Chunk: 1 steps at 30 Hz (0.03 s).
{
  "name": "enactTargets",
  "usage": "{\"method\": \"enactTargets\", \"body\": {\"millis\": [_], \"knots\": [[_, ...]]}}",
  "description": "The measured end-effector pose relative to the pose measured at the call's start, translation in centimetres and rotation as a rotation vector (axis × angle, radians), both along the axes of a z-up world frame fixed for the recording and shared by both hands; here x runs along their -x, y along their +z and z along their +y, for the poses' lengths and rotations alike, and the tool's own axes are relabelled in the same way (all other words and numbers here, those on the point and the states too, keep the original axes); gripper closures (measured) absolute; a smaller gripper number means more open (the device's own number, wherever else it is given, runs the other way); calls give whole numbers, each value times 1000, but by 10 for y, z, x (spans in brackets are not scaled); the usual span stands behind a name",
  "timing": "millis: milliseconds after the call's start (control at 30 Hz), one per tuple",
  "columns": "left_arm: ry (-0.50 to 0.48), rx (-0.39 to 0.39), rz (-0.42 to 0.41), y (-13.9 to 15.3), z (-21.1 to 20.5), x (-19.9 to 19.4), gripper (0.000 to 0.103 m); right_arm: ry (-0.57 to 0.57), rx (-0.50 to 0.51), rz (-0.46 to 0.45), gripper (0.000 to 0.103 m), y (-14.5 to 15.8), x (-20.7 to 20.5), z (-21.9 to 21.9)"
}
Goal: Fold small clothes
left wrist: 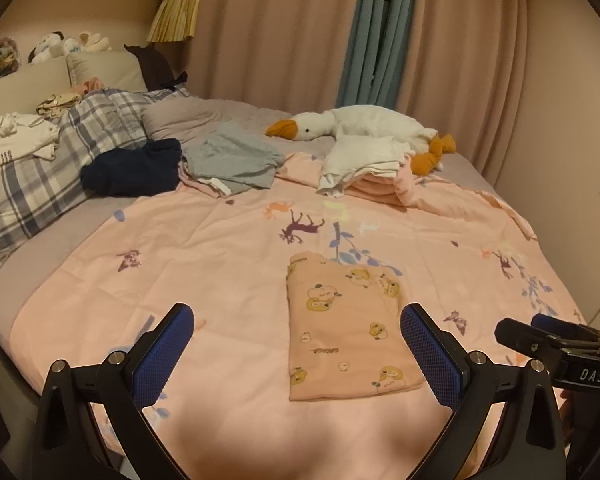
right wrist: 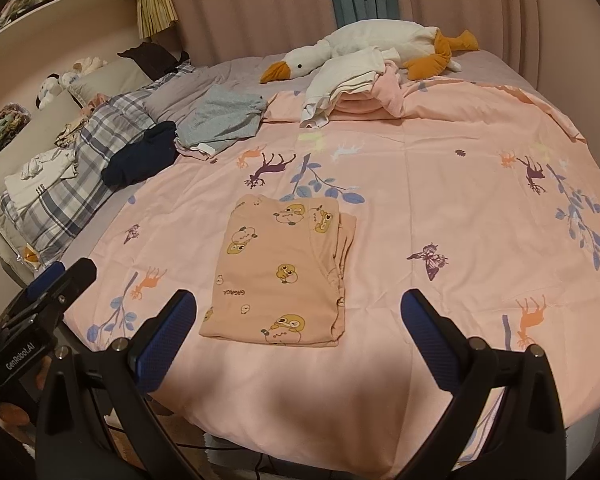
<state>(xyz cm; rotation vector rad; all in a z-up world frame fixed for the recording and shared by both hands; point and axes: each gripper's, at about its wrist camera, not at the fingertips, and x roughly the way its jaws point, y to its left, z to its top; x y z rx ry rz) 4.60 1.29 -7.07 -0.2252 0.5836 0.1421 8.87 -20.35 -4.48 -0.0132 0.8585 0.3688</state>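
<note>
**One garment folded, heap still waiting**

On the pink quilt [right wrist: 440, 184], loose clothes lie near its far edge: a grey piece [right wrist: 224, 118], a navy piece [right wrist: 140, 158], a white-and-pink heap [right wrist: 352, 88]. The peach printed garment [right wrist: 280, 268] sits folded near the near edge. Left gripper [left wrist: 296, 354] and right gripper [right wrist: 298, 346] gape wide, holding nothing.

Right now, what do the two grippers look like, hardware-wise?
The left gripper and the right gripper look identical: black plastic V-shaped frames with silver screws and blue cross-hatched pads lining the jaws. White lettering: "GenRobot.AI" on the left body, "DAS" on the right. No cables on them.
</note>
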Motion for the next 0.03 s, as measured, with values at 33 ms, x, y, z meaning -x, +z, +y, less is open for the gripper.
{"method": "enactTargets", "body": {"millis": [33], "knots": [[2,0,1,0,0,0,1,0,4,0,1,0,0,1]]}}
